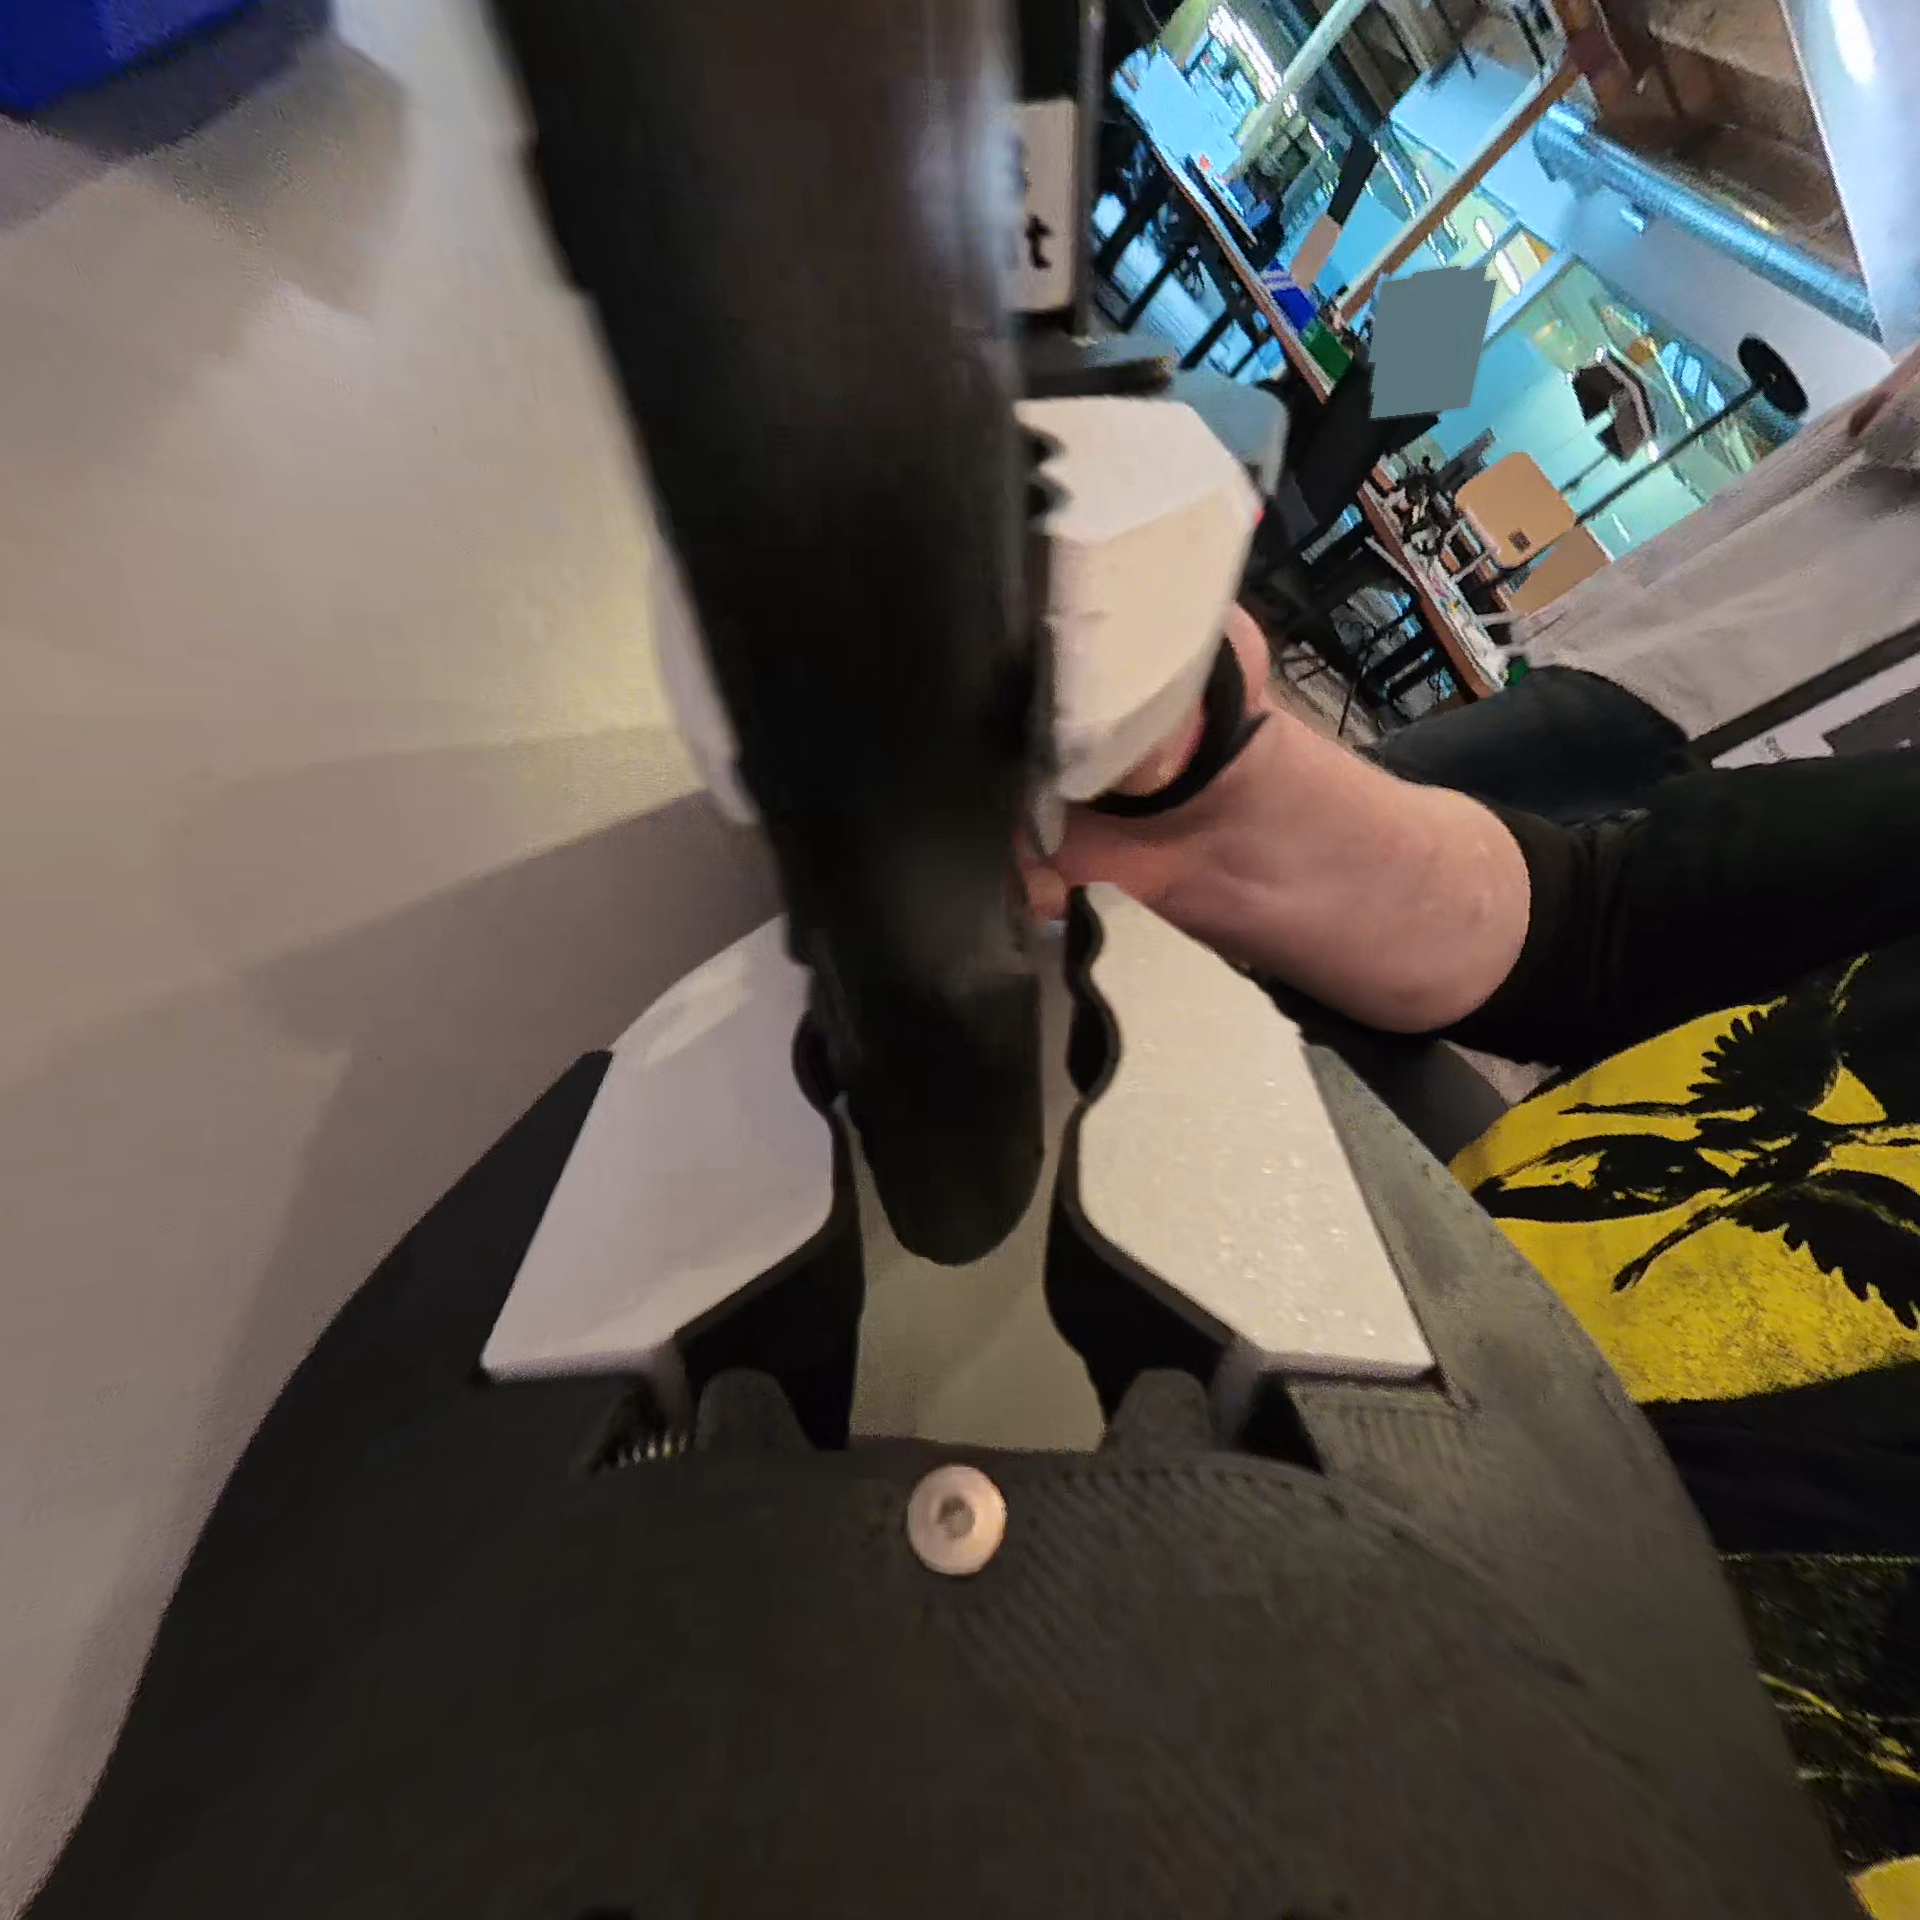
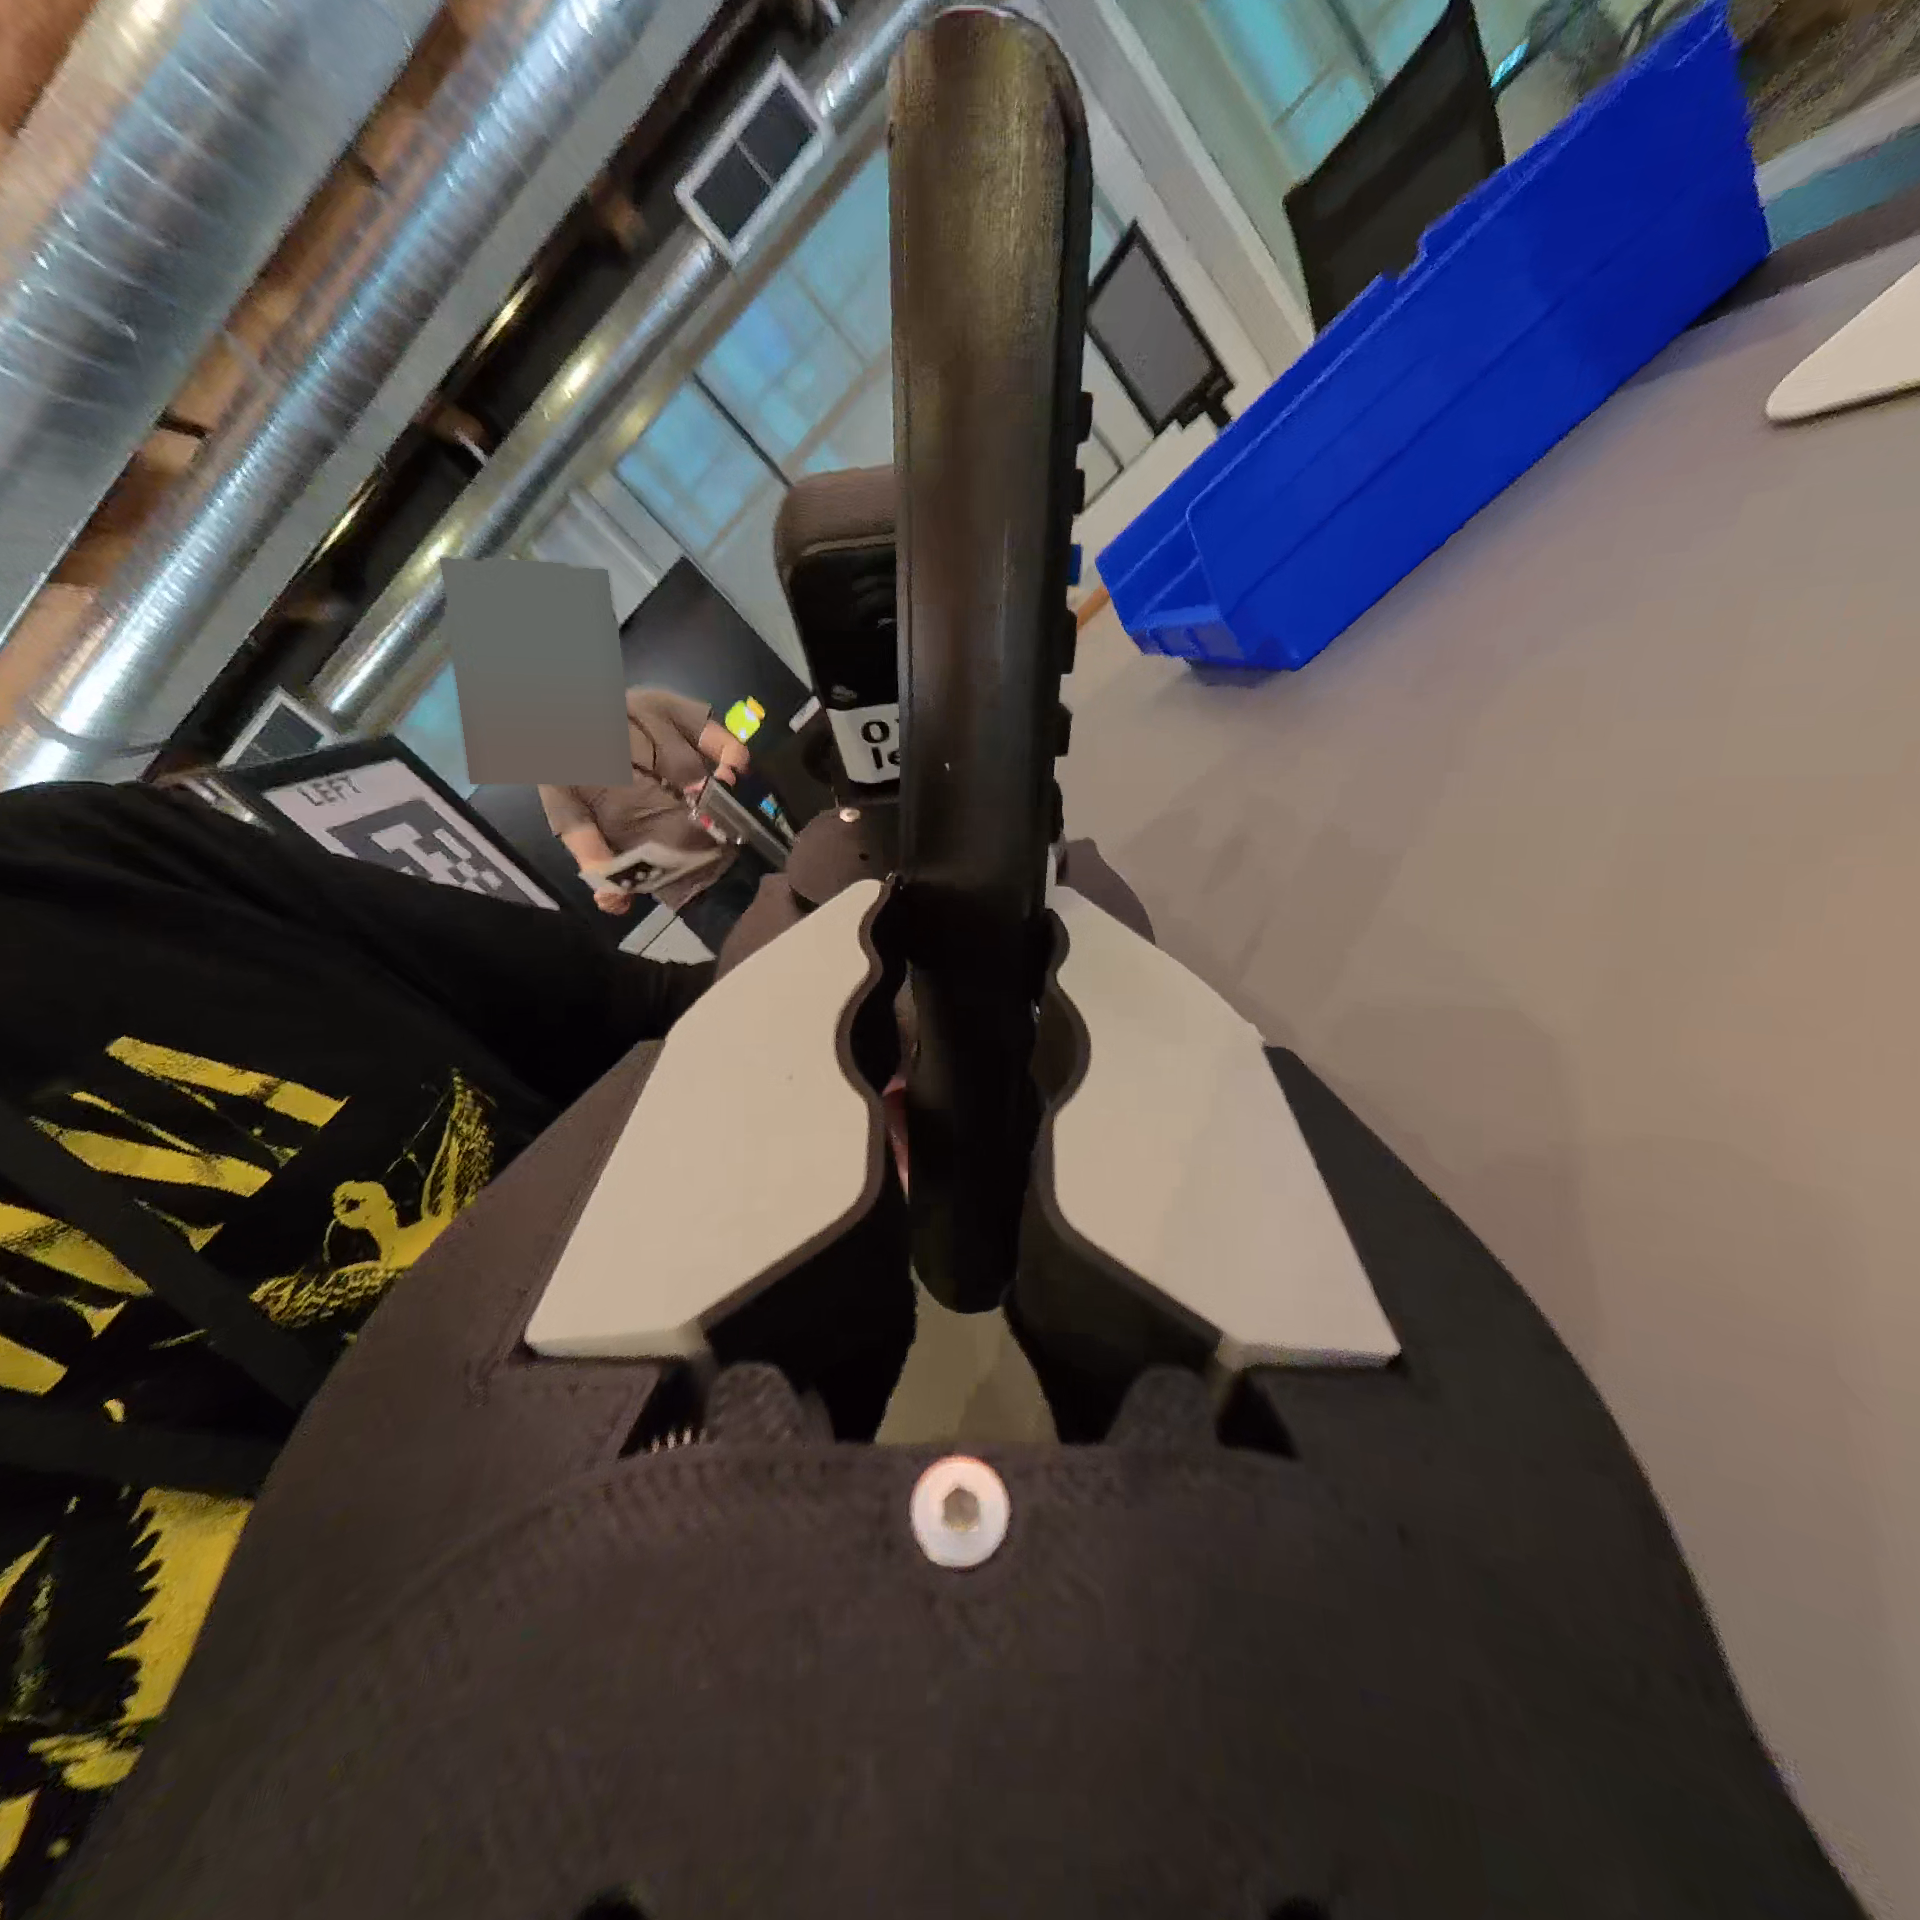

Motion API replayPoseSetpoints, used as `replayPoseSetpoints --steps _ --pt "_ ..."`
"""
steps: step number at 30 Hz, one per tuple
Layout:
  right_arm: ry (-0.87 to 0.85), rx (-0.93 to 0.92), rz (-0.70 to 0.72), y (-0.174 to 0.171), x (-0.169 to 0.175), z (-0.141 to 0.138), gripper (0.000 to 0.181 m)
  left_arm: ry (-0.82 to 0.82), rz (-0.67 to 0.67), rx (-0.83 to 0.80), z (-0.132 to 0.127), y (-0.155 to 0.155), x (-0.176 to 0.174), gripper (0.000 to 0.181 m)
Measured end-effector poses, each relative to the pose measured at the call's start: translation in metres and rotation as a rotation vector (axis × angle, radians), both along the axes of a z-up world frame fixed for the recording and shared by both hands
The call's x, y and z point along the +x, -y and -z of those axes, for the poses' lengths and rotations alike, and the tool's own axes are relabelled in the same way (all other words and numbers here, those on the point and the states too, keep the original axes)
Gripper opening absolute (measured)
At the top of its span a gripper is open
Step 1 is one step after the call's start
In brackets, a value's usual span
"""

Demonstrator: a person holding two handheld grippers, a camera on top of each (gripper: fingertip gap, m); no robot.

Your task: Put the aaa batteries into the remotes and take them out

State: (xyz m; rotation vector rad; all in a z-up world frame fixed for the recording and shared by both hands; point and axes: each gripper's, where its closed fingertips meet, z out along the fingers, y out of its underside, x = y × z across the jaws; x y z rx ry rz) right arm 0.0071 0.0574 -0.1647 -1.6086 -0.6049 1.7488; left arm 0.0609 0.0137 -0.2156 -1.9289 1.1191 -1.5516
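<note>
Remote [image 2: 977,582] stands clamped between both grippers' fingers, left gripper [image 1: 940,997] and right gripper [image 2: 971,935].

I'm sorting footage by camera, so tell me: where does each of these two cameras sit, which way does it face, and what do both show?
Left wrist view: sits behind the left gripper, facing along its fingers at the black remote they clamp; beyond, the right gripper's finger, the person's hand, a grey table.
Right wrist view: sits behind the right gripper, facing along the same remote, toward the left gripper's camera and a blue bin.
Shared: remote, table, yellow-and-black shirt.
</note>
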Motion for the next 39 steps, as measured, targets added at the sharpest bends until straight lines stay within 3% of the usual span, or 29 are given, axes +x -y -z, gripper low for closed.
replayPoseSetpoints --steps 2,8,11,14,16,20,23,30,34,39 --pt "0.028 0.034 0.014 0.003 -0.002 -0.004 0.022 0.007 -0.022 0.002 -0.001 -0.003 -0.001 0.027" --pt "0.017 0.025 0.001 0.008 0.001 -0.006 0.023 -0.074 0.037 0.014 -0.001 0.007 -0.006 0.025" --pt "0.118 0.036 -0.008 0.011 0.005 0.006 0.027 -0.146 0.075 -0.01 0.004 0.011 -0.015 0.025" --pt "0.334 0.153 0.075 0.009 0.013 0.022 0.045 -0.203 0.11 -0.043 0.006 0.012 -0.026 0.025" --pt "0.438 0.231 0.124 0.005 0.02 0.025 0.068 -0.247 0.116 -0.047 0.009 0.011 -0.032 0.025" --pt "0.597 0.471 0.236 -0.004 0.026 0.011 0.104 -0.317 0.154 -0.056 0.019 0.017 -0.04 0.026" --pt "0.746 0.611 0.277 -0.012 0.028 0.003 0.118 -0.364 0.172 -0.056 0.027 0.022 -0.042 0.026" --pt "1.012 0.702 0.158 -0.02 0.025 0.033 0.122 -0.471 0.207 -0.049 0.04 0.027 -0.045 0.025" --pt "1.033 0.633 0.116 -0.022 0.026 0.047 0.119 -0.521 0.212 -0.027 0.049 0.025 -0.048 0.026" --pt "1.039 0.587 0.115 -0.025 0.024 0.056 0.13 -0.509 0.225 -0.065 0.048 0.027 -0.045 0.026"
